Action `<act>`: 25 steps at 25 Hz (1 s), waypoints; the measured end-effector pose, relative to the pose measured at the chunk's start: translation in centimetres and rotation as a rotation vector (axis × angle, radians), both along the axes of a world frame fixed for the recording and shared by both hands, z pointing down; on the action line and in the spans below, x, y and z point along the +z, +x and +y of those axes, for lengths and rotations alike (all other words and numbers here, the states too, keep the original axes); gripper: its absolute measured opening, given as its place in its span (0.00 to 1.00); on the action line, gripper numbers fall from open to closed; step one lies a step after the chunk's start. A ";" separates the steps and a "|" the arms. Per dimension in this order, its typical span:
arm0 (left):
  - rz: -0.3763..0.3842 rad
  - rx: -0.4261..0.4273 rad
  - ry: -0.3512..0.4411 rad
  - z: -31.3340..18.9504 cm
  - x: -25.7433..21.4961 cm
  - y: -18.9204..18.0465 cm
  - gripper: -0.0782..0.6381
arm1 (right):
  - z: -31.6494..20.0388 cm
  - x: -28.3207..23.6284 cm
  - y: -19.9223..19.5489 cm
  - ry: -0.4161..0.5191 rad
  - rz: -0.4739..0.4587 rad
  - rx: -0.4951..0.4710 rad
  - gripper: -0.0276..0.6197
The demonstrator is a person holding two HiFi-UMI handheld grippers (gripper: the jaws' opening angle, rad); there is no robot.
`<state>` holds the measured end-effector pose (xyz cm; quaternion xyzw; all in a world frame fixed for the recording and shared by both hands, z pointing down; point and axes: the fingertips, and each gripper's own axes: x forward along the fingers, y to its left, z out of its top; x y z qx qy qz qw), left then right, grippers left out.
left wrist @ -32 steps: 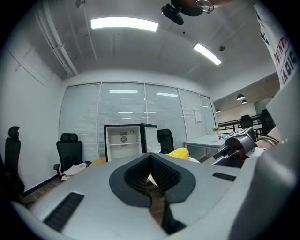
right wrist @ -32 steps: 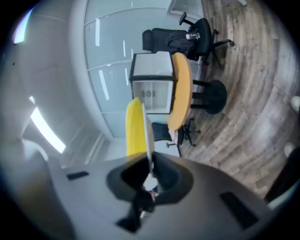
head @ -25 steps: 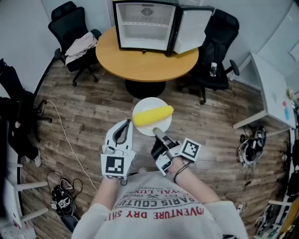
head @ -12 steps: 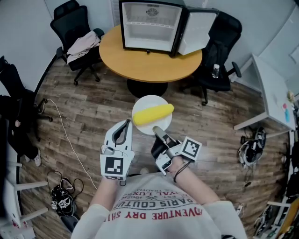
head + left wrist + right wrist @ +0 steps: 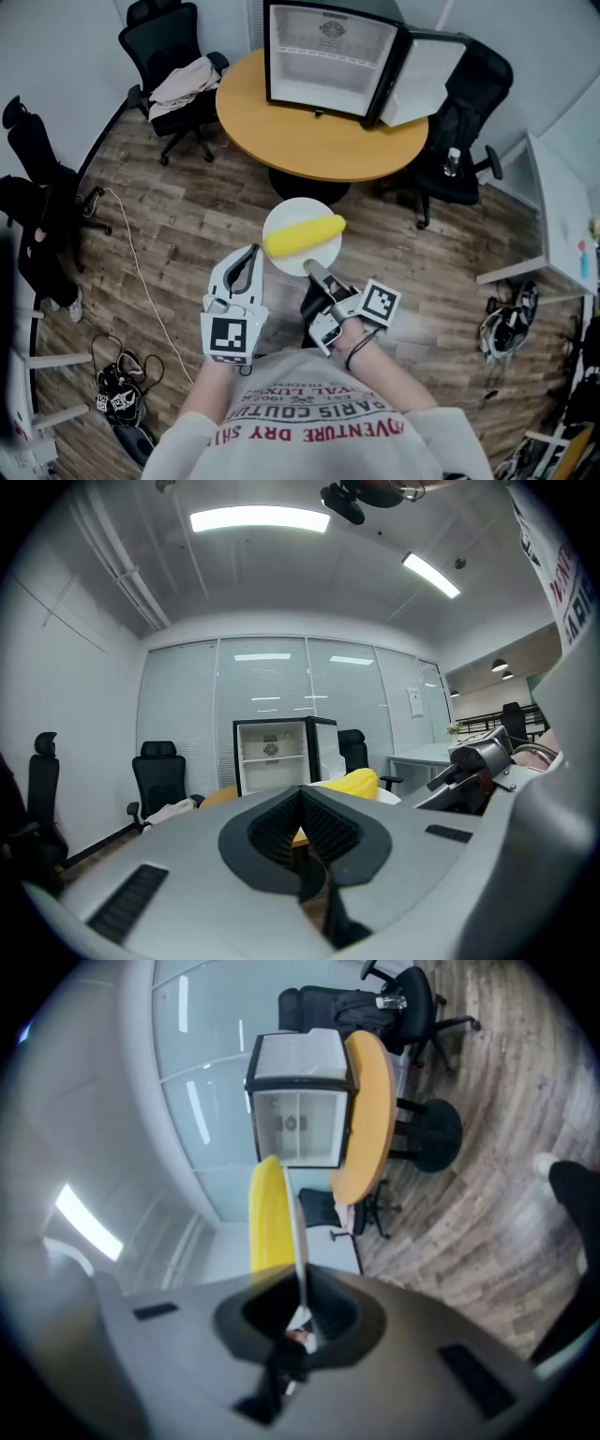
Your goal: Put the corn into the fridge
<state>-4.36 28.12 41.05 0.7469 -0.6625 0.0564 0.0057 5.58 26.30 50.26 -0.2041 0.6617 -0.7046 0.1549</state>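
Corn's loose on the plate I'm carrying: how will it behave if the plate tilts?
The corn is rounded and lies loose on the flat plate, so it will probably roll if tilted. The right gripper pinches only the plate's near rim, so the far side may dip under the load. It looks stiff, not floppy.

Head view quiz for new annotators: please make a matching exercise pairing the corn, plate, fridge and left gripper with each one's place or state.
Things:
1 corn
2 plate
3 fridge
4 left gripper

Places or states:
a on the round table, door open
b lying on the plate
c shut, empty
d held at its rim by the right gripper

Pairs: 1-b, 2-d, 3-a, 4-c.
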 end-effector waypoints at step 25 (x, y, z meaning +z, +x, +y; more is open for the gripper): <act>-0.009 -0.073 0.021 -30.9 -1.5 1.4 0.14 | -31.7 -0.4 0.5 -0.027 0.001 -0.083 0.10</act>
